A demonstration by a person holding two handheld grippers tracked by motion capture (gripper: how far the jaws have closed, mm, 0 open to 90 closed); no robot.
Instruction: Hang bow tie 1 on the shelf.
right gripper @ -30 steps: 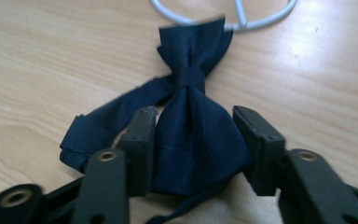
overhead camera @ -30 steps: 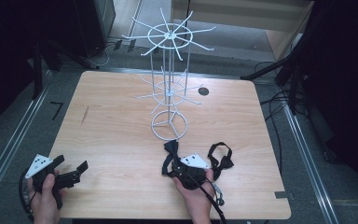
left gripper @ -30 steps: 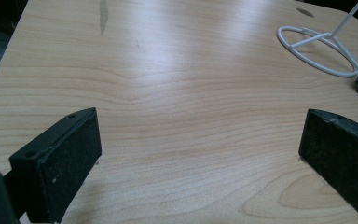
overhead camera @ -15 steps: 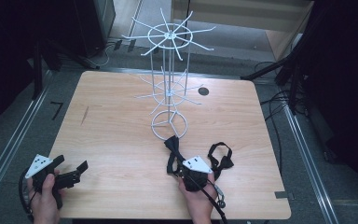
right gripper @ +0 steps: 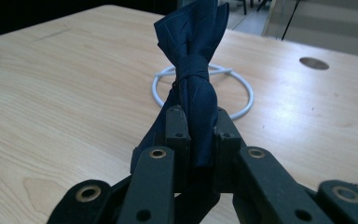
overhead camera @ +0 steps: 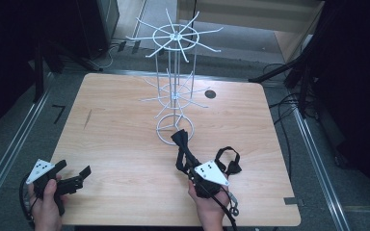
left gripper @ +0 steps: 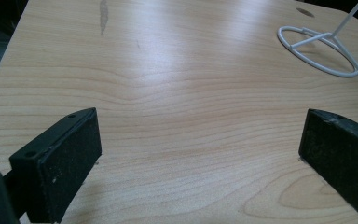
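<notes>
A dark navy bow tie (right gripper: pixel 193 70) with a black strap loop (overhead camera: pixel 226 156) is pinched in my right gripper (right gripper: pixel 196 123), whose jaws are shut on the cloth. In the high view the bow tie (overhead camera: pixel 180 144) is lifted at the near middle of the table, its tip by the ring base of the white wire rack (overhead camera: pixel 174 96). That ring base (right gripper: pixel 242 91) lies just behind the tie. My left gripper (overhead camera: pixel 74 175) rests at the table's near left corner, jaws wide open over bare wood (left gripper: pixel 200 121).
The wooden table (overhead camera: pixel 125 134) has a round cable hole (overhead camera: pixel 210 94) at the back right. The wire rack's ring base (left gripper: pixel 319 51) appears far right in the left gripper view. Black equipment and cables surround the table on the floor.
My right gripper has carried the bow tie a little forward and up toward the rack's base. The left gripper has stayed put.
</notes>
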